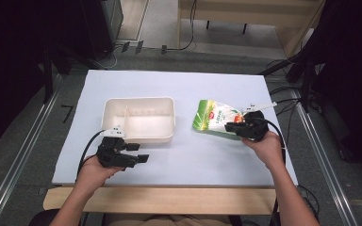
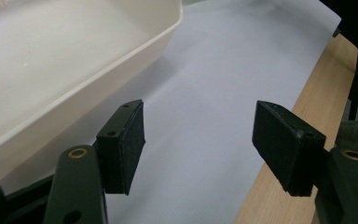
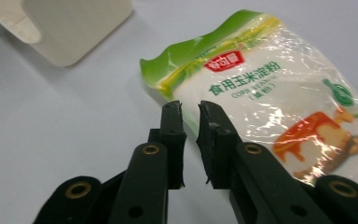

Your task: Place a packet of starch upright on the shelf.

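Pouch position: we find the starch pouch (image 1: 214,117) lying flat on the white table sheet (image 1: 207,155), to the right of the cream tray (image 1: 139,118) and apart from it.
Pouch long axis: we read it as running slantwise, from the green sealed top near the tray down toward the right hand.
Right gripper (image 1: 233,126): we see its jaws nearly together at the pouch's near edge (image 3: 182,105); we cannot tell whether they pinch the film or stand just in front of it.
Left gripper (image 1: 139,153): we see its jaws wide apart with nothing between them, just off the tray's near corner (image 2: 121,65).
Nearer hand: the right, by far; the left lies well apart from the pouch.
Governing relation: we judge that the pouch must travel leftward across bare sheet to reach the tray.
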{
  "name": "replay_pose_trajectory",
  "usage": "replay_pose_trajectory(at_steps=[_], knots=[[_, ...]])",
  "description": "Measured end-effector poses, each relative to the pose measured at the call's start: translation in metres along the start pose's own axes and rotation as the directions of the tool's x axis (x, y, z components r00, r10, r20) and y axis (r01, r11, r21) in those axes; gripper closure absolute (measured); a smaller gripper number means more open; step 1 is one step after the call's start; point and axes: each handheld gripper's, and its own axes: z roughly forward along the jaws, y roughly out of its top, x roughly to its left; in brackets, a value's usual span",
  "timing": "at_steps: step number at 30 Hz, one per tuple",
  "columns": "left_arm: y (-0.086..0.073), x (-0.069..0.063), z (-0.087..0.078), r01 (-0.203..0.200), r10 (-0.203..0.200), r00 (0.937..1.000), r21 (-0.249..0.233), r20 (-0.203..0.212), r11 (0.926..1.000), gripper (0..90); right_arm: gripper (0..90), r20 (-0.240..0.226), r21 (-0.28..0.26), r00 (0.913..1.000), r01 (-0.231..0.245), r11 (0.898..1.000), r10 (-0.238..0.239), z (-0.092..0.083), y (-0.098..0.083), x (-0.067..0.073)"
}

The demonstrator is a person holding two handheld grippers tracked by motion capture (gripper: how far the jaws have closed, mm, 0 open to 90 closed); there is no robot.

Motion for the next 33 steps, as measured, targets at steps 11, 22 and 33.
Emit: replay_pose_trajectory(at_steps=[11,22,33], knots=[[0.000,-0.002,0.000,-0.004,0.004,1.0000,0.001,-0.002,1.0000,35.3,90.0,0.081,0.002,0.9954,-0.053,0.999,0.052,-0.014,-0.016,-0.030],[0.001,-0.002,0.002,-0.011,0.011,0.9999,0.008,0.001,0.9999,35.3,90.0,0.148,-0.014,0.9823,-0.114,0.993,0.115,-0.026,-0.034,-0.051],[0.004,-0.003,0.002,-0.014,0.014,0.9999,-0.012,0.000,0.9998,35.5,90.0,0.211,0.038,0.9597,-0.198,0.979,0.186,-0.016,-0.055,-0.077]])
